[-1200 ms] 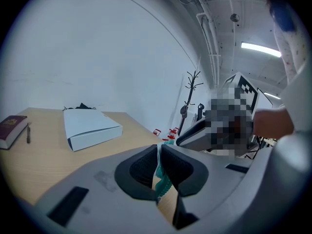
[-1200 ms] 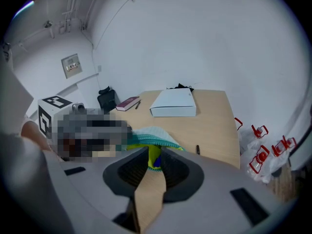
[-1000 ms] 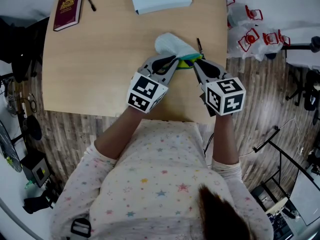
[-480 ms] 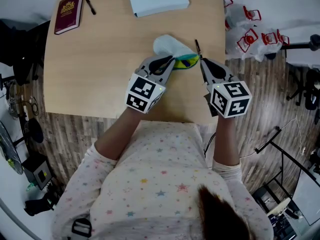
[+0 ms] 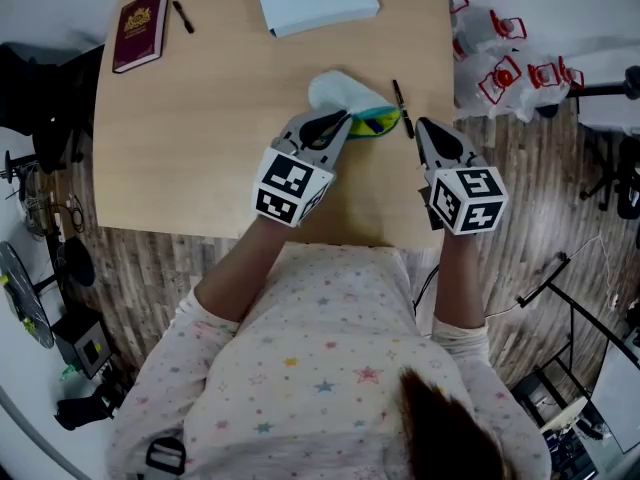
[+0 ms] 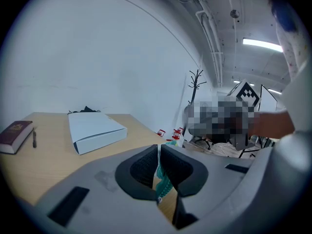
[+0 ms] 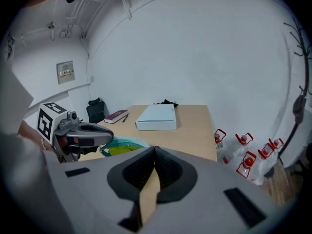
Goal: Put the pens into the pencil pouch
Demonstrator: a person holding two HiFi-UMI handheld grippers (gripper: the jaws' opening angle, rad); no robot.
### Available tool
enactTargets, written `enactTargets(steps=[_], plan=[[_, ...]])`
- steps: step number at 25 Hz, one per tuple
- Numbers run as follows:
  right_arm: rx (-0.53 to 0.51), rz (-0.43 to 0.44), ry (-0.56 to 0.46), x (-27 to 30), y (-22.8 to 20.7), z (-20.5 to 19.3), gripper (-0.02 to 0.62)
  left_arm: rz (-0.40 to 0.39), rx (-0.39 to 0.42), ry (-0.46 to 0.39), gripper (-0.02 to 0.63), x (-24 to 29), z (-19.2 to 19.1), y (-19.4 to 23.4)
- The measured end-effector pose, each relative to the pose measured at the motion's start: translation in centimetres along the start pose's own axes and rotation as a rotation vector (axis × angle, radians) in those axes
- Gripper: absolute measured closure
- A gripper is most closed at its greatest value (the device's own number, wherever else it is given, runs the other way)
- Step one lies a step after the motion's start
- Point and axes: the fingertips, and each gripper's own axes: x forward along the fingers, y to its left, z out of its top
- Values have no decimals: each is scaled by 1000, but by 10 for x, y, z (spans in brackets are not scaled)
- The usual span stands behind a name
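Our left tool (image 5: 343,120) clamps the pencil pouch (image 5: 343,90), our right tool (image 5: 421,124) sits closed and empty, and we judge the near pen (image 5: 401,107) beside the pouch and the far pen (image 5: 181,14) at the bench's far left corner not yet inside.

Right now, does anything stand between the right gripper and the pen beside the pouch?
Nothing visible does. The pen lies on bare table between the pouch and the right gripper, whose jaws are shut and empty. The left gripper pinches the pouch's edge.
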Motion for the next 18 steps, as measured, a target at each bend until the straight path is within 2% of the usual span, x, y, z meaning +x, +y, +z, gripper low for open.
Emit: enactTargets(steps=[18], plan=[[29,-28,45,36,-41,-39,594,29,-2,0,584,11,8,2]])
